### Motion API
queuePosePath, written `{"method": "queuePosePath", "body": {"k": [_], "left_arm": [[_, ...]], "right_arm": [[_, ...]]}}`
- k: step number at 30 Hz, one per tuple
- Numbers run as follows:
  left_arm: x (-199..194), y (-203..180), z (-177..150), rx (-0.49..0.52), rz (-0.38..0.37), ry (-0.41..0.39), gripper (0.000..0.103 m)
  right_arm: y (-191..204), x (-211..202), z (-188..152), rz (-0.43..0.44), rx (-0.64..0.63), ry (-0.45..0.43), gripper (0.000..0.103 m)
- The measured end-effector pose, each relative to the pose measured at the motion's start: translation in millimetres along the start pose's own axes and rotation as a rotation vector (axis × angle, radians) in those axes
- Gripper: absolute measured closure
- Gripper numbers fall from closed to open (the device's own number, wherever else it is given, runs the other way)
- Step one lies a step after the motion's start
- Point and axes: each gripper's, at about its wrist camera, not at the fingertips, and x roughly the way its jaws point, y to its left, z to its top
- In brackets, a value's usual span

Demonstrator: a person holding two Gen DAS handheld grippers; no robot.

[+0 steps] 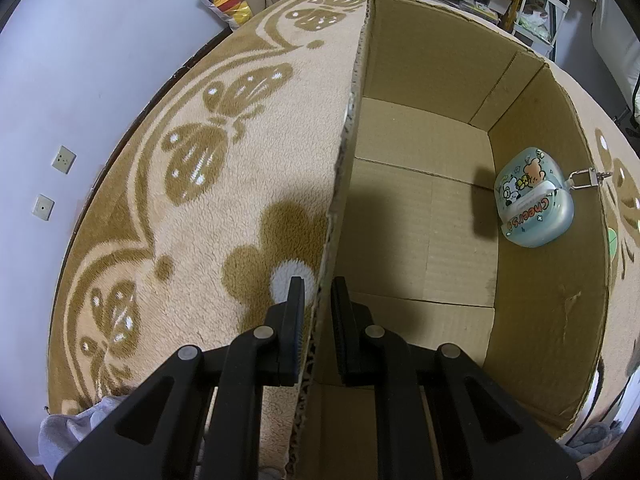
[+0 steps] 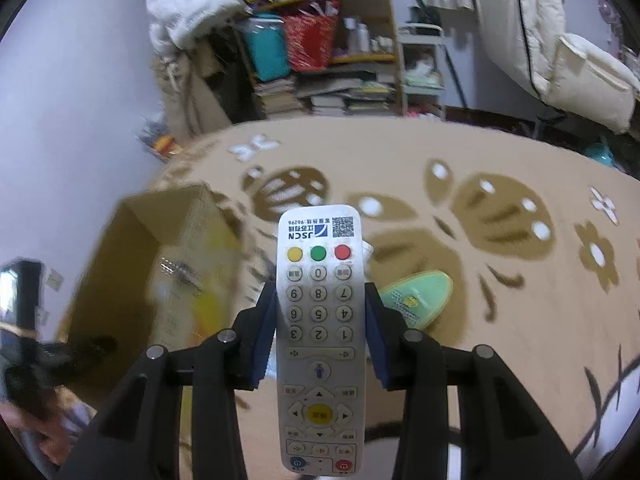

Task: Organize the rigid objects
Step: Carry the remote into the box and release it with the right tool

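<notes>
A: Item one, nearest, right wrist view?

B: Right tool (image 2: pixel 320 328), lower centre of frame. Its fingers are closed on the long sides of a white remote control (image 2: pixel 319 320), gripped about the number keys, held clear above the blanket (image 2: pixel 500 352). Keypad faces the camera; the printed end points away.

A: Handling?

B: By my reading: rigid plastic shell, light, smooth edges. A mid-length grip across the narrow width suits it; it could pivot if held nearer one end.

A: Item two, left wrist view?

B: Left tool (image 1: pixel 318 312), bottom centre. Fingers stand either side of the near wall of the cardboard box (image 1: pixel 420 216), narrowly apart. Whether the pads actually press the card, I cannot tell.

A: Further in?

B: Pale blue cartoon case (image 1: pixel 534 200) with a metal clip, right of frame, lying on the box floor against the right wall. Hard shell, likely light.

A: Beyond?

B: Green object (image 2: pixel 416 300) on the blanket, just right of the remote, partly hidden; identity unclear. The box at left of the right wrist view is blurred. Shelves (image 2: pixel 320 40), upper centre, cluttered.
</notes>
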Motion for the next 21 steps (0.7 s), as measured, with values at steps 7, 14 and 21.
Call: {"method": "queuePosePath", "body": {"k": [7, 14, 21], "left_arm": [[0, 0, 0, -0.001, -0.001, 0.001, 0.090], [0, 0, 0, -0.003, -0.004, 0.001, 0.090], [1, 2, 1, -0.011, -0.011, 0.003, 0.090]], "right_arm": [[52, -10, 33, 0.108, -0.070, -0.052, 0.059], [98, 4, 41, 0.174, -0.135, -0.028, 0.059], [117, 36, 34, 0.210, -0.133, 0.048, 0.059]]}}
